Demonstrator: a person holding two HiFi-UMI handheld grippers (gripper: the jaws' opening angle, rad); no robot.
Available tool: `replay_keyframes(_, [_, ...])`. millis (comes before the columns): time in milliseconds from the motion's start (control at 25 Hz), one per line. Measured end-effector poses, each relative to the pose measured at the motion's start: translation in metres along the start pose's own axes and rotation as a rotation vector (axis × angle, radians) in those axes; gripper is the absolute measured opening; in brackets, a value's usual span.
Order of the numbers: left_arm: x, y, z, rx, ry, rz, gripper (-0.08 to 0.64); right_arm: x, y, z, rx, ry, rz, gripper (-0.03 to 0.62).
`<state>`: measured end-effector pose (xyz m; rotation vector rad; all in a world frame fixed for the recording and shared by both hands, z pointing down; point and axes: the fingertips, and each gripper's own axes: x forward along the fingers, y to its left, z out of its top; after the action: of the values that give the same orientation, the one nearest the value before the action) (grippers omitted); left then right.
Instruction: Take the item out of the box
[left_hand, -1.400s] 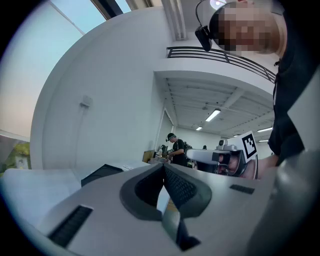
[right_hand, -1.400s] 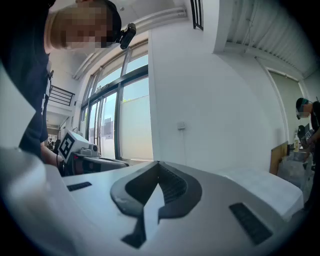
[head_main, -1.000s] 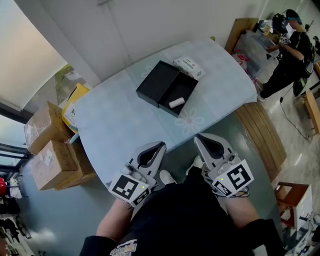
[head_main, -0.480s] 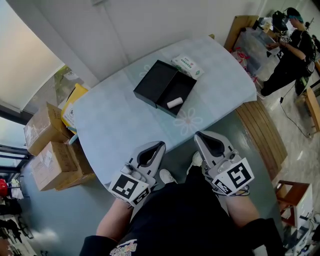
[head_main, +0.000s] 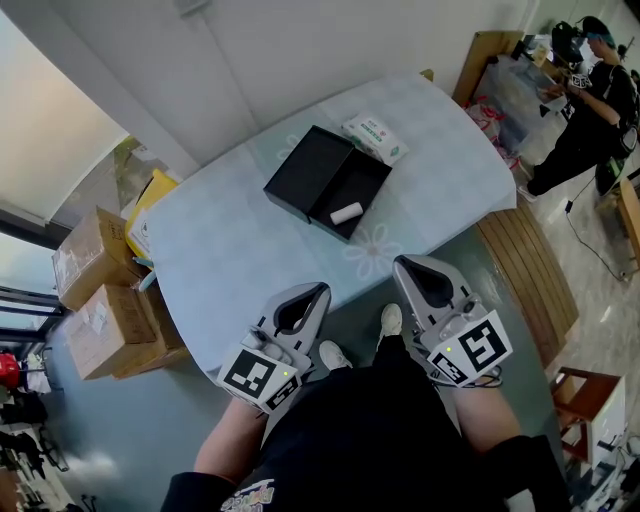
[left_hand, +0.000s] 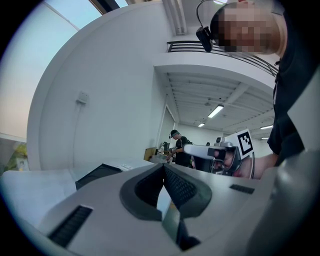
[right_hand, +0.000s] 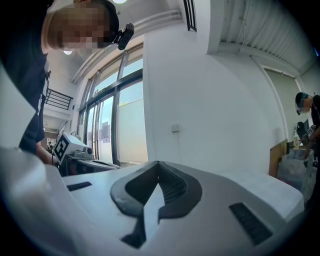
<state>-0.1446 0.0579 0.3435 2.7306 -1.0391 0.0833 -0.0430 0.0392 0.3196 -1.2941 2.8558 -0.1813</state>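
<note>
- The white item (head_main: 347, 212) is lying on its side in the open half of the black box (head_main: 368, 178), not touched yet.
- The box's lid (head_main: 305, 170) sits flat right beside it on the left, the two touching.
- A white and green packet (head_main: 375, 136) lies just behind the box, on the far side.
- All of that is on the table (head_main: 240, 250) with the pale blue cloth.
- My left gripper (head_main: 320, 292) is closed with nothing in it, hanging at the table's near edge, well apart from the box.
- My right gripper (head_main: 401, 264) is the same: jaws together, empty, near the table edge.
- Further out there are cardboard boxes (head_main: 88, 258) on the floor to the left, a wooden bench (head_main: 522, 270) to the right, and a person (head_main: 590, 95) standing in the far corner.
</note>
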Motion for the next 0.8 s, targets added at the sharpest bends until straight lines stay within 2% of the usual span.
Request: replay_keyframes(800, [0.079, 0.005, 0.015, -0.007, -0.025, 0.166, 0.009, 0.020, -0.088, 0.013, -0.008, 0.002, 0.157, 0.009])
